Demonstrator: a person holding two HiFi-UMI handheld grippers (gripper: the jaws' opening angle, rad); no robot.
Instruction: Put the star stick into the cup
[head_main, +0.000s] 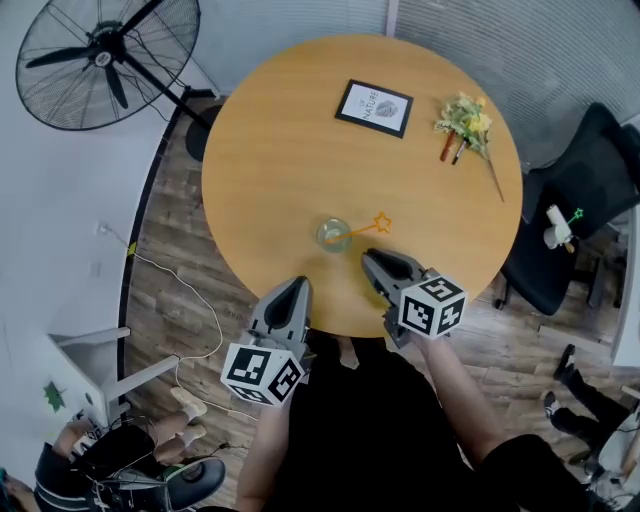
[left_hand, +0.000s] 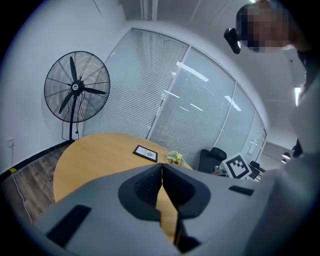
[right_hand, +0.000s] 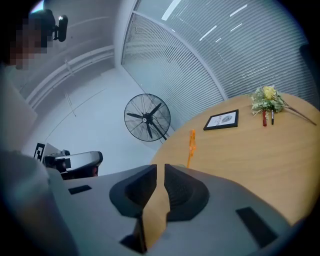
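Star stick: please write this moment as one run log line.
star stick: leaning in cup | left tongs: shut, empty | right tongs: narrow gap, empty | both: apart from stick

Orange star-tipped plastic stick; clear green-tinted glass cup; tan round wooden table; black-framed white picture card.

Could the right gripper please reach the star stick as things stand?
Probably yes: the star stick leans out of the cup toward the right gripper, with only bare table between them.
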